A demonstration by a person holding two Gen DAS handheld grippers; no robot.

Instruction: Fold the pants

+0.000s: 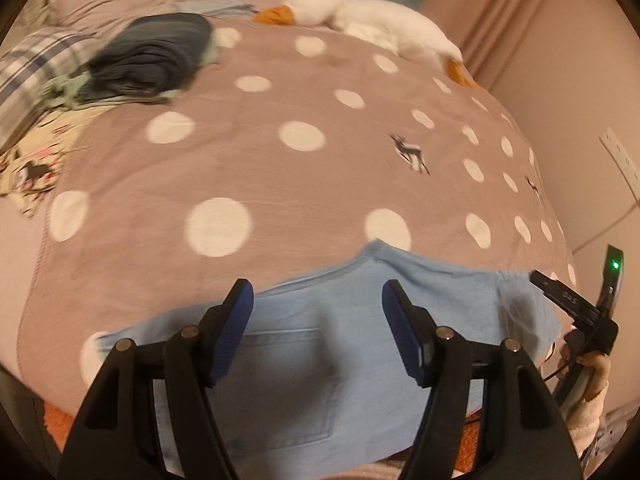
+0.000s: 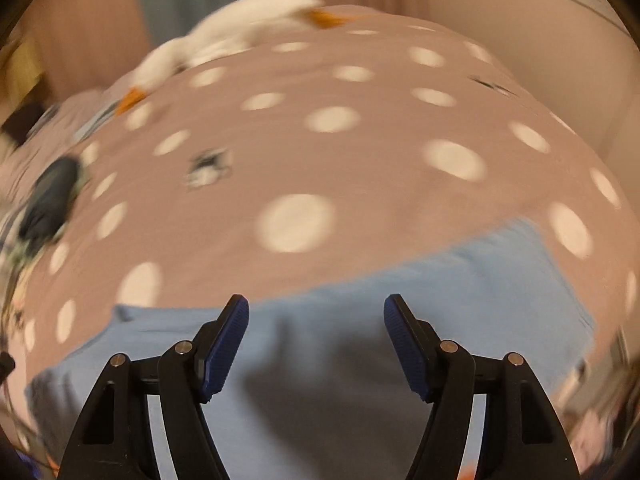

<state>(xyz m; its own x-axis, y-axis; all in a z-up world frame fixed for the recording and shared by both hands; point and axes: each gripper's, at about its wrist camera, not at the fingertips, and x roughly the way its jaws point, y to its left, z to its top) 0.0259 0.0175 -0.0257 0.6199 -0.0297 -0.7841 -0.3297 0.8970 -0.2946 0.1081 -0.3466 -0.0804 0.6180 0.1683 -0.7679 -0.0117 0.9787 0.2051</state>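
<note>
Light-blue pants (image 1: 320,344) lie flat at 6 o'clock on the dotted bed (image 1: 280,176). The left gripper (image 1: 318,316) and right gripper (image 2: 316,332) both hover over them, fingers spread, pinching nothing. A plush goose (image 1: 368,20) lies at 12 o'clock.

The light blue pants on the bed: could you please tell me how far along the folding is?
Done: the light blue pants lie spread on the dotted blanket, back pocket up. In hand: nothing; the left hand-held gripper and right hand-held gripper are both open above the fabric. Left: no fold is visible, so seemingly all the folding.
</note>
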